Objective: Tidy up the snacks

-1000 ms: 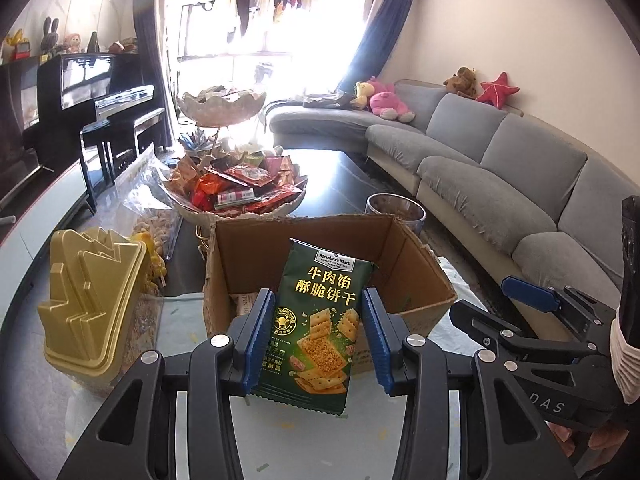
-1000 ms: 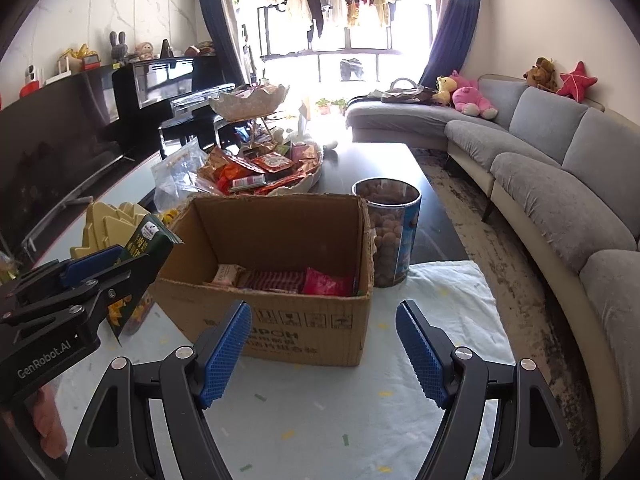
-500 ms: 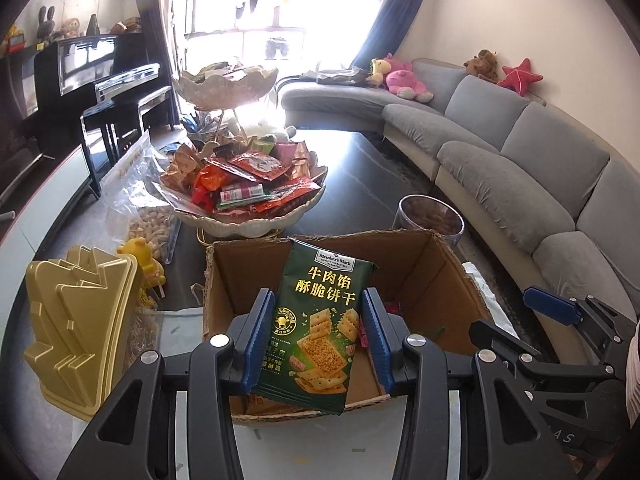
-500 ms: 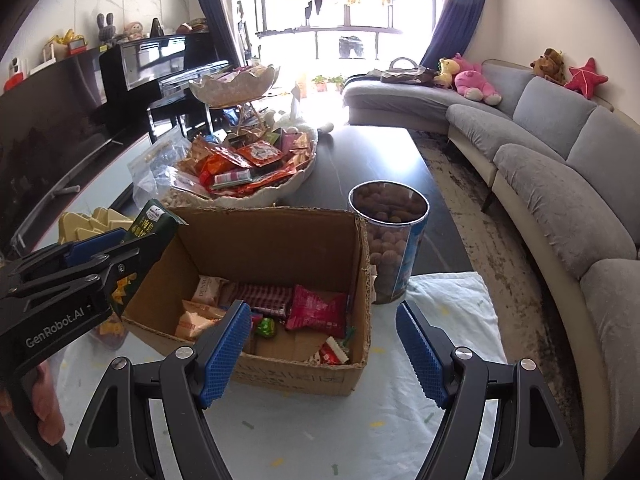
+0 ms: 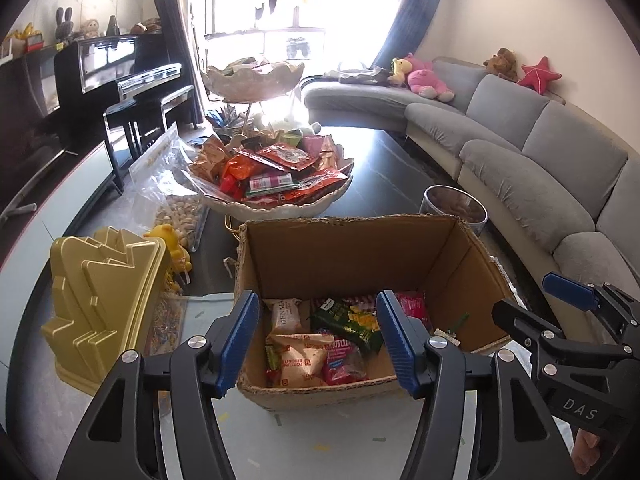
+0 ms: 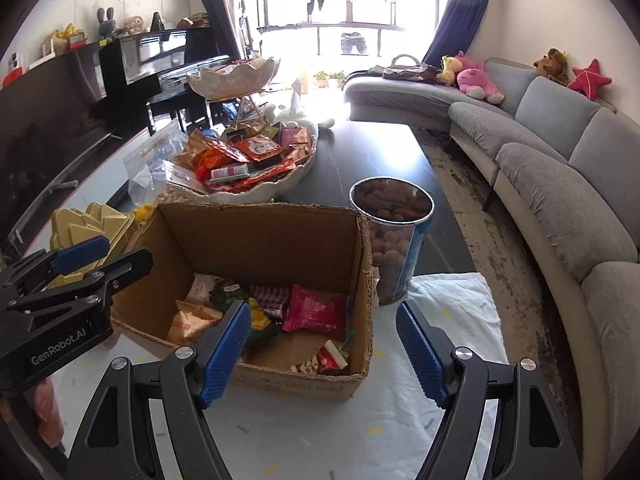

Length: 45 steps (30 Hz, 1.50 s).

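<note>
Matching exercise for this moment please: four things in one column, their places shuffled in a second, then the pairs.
1. green biscuit packet
2. tin of round snacks
3. gold tree-shaped box
4. red snack packets

A. piled in the scalloped bowl
B. lying inside the cardboard box
C. outside the cardboard box, near its right wall
D. outside the cardboard box, to its left

Pairs: 1-B, 2-C, 3-D, 4-A

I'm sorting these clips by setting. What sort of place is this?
Most likely a home living room: a long grey sofa with plush toys, a black piano, and a coffee table holding snacks.
</note>
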{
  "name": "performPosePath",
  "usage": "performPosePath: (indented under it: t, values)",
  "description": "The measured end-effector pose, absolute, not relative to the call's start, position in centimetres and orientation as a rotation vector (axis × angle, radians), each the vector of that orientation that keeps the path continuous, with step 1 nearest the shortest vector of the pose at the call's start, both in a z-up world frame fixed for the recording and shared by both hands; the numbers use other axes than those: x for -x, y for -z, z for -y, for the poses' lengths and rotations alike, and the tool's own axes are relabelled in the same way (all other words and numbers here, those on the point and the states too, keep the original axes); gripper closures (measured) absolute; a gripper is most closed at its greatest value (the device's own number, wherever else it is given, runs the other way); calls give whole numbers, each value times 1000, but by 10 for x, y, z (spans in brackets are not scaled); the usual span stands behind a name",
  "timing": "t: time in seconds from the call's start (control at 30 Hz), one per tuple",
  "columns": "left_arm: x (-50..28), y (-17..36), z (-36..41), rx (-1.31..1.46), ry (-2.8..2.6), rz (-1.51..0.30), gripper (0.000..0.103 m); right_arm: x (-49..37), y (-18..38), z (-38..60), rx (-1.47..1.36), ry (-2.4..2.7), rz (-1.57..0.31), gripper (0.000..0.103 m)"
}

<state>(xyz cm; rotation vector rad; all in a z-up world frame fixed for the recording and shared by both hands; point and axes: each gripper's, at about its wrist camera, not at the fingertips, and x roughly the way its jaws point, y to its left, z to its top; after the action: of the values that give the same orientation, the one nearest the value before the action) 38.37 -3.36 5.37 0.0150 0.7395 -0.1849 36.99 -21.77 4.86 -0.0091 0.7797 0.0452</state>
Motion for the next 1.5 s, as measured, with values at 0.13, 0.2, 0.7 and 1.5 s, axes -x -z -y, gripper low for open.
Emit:
performPosePath:
  t: [0.13, 0.2, 0.7, 1.5]
  values:
    - [-365, -57, 29, -4, 171, -724, 40, -356, -54, 214, 14, -53, -760, 27]
    - [-354, -59, 26, 5, 167, -715, 37, -348, -58, 213, 19, -57, -747, 27]
    - [-240, -73, 17, -21, 122, -598, 14, -251, -71, 214, -2, -54, -641, 20]
    - [-76, -65, 22, -82, 89, -487, 0, -86, -56, 225, 4, -19, -536, 9]
